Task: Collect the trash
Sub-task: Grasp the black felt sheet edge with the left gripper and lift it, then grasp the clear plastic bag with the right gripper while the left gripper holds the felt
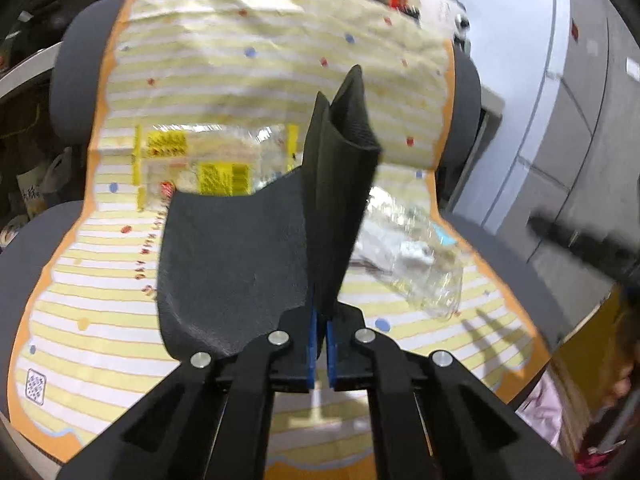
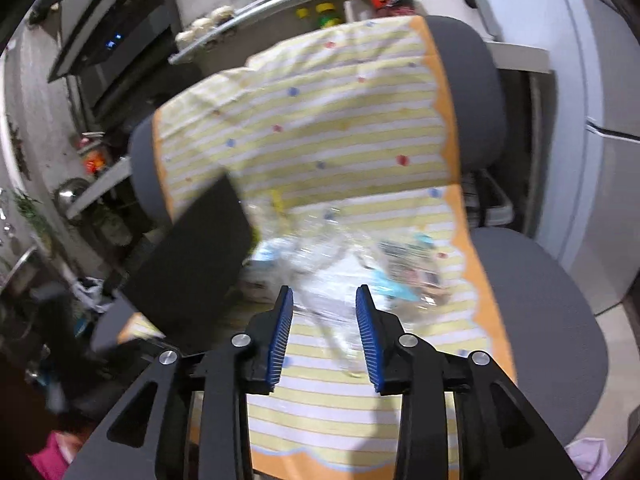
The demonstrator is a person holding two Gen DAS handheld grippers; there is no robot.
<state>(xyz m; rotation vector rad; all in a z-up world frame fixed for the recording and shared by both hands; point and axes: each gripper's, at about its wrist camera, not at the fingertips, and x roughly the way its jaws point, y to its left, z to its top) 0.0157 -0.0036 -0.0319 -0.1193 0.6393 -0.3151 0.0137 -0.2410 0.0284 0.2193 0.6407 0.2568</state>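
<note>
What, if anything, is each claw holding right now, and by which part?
The left claw is shut on the black trash bag, pinching a folded edge of it. The right claw is open and holds nothing, with clear plastic wrappers ahead.

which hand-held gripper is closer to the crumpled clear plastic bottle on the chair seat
Right. The right hand-held gripper is open just above the clear plastic bottle, fingers straddling it. The left hand-held gripper, shut on a black bag, sits off to the bottle's side.
</note>
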